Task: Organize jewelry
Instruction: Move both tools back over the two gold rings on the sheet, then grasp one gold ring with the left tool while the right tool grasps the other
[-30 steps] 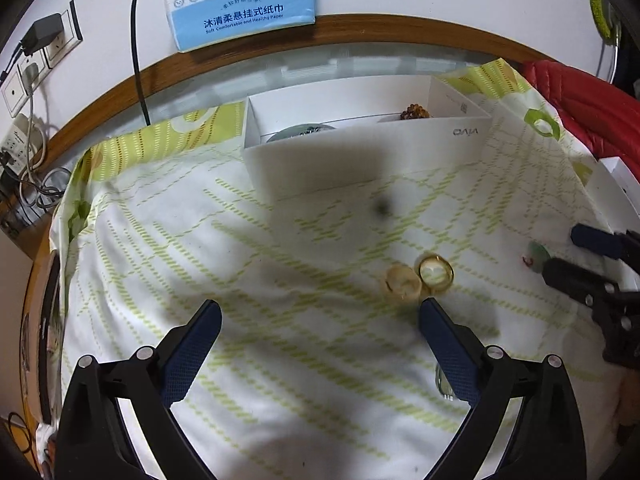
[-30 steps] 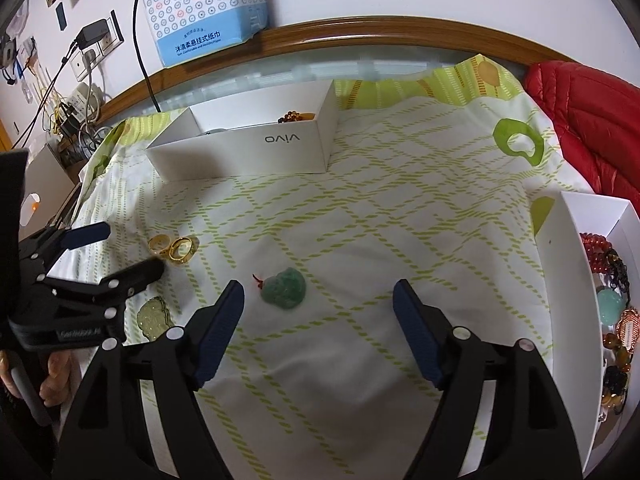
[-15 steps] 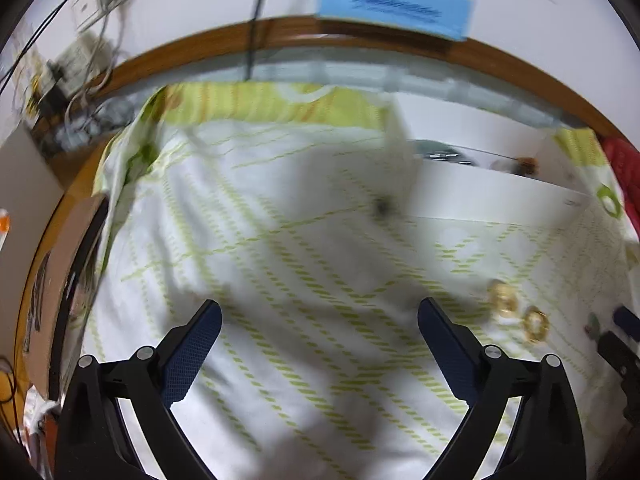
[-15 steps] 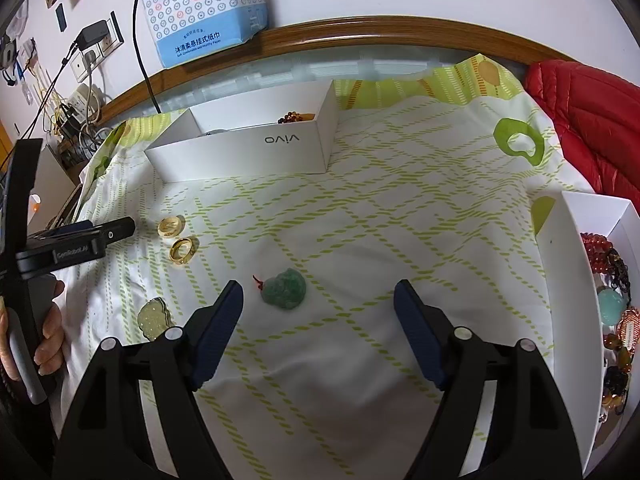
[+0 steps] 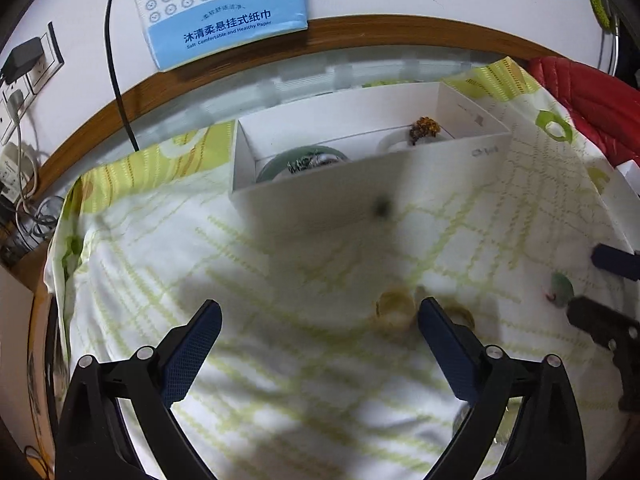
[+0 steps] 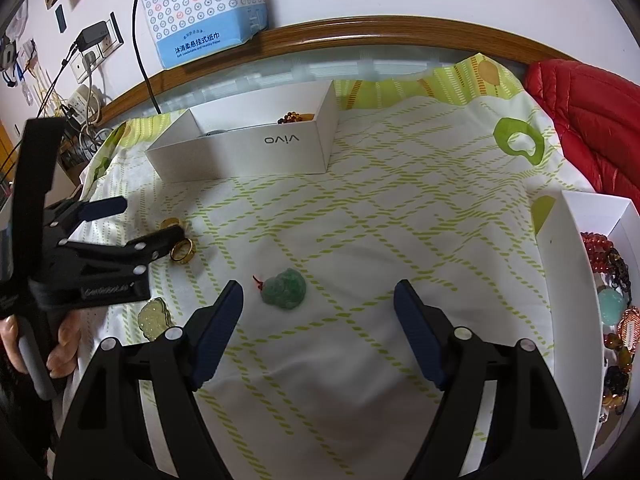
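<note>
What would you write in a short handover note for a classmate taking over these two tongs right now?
Left tongs: open, empty, over the two gold rings.
Right tongs: open, empty, just short of the green jade pendant.
A pale carved pendant also lies loose on the cloth.
Done: beads and a bangle are in the vivo box; more jewelry sits in the white box on the right.
Left: box the rings and both pendants.

Left tool (image 5: 318,320) tilted downward, jaws wide, empty; right tool (image 6: 318,300) likewise.
</note>
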`<state>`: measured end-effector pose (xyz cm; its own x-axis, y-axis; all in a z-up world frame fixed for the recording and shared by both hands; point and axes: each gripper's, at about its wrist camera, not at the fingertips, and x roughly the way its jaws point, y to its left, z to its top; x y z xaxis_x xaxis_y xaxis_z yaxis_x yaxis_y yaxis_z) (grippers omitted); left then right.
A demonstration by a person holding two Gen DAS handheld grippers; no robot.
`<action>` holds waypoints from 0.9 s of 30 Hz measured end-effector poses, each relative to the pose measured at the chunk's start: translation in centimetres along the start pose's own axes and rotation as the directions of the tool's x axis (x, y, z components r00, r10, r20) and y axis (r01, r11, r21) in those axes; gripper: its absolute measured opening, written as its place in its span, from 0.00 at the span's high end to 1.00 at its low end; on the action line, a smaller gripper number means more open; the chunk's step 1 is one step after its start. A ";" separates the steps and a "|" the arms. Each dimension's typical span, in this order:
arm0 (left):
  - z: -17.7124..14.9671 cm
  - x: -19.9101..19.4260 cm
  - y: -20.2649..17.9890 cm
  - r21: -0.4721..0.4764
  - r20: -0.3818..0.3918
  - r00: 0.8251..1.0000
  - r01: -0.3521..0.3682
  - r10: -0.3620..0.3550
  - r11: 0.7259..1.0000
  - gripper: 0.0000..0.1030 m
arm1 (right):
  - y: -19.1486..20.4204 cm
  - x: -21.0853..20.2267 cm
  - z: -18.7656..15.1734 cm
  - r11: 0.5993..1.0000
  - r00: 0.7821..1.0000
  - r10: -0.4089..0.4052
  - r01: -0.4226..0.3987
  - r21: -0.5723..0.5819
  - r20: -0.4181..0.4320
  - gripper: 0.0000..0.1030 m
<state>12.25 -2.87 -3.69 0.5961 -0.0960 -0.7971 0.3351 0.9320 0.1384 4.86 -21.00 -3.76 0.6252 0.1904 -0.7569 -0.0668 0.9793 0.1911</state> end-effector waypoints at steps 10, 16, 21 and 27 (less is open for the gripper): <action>-1.9 0.3 8.9 -0.327 -0.063 0.998 -0.050 0.032 0.944 0.04 | -0.2 -0.1 0.0 1.000 1.000 0.006 -0.006 0.002 0.007 0.27; -2.2 -0.6 7.4 -0.270 -0.042 0.997 -0.078 0.069 0.960 0.04 | 0.9 -0.4 0.0 0.998 0.998 0.051 -0.050 -0.050 0.024 0.45; -2.7 -1.2 4.2 -0.156 -0.023 0.997 -0.077 0.074 0.985 0.03 | 4.4 -0.5 0.3 0.985 0.997 0.061 -0.054 -0.164 0.043 0.47; -3.3 -1.1 4.6 -0.165 -0.036 0.999 -0.007 0.001 0.986 0.03 | 8.0 0.3 2.3 0.969 0.994 0.104 -0.093 -0.228 0.038 0.47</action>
<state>10.69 2.69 -4.11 0.5695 -0.0821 -0.8179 0.2059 0.9775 0.0453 6.36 -13.25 -1.03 0.6440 0.2888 -0.7084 -0.3002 0.9471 0.1133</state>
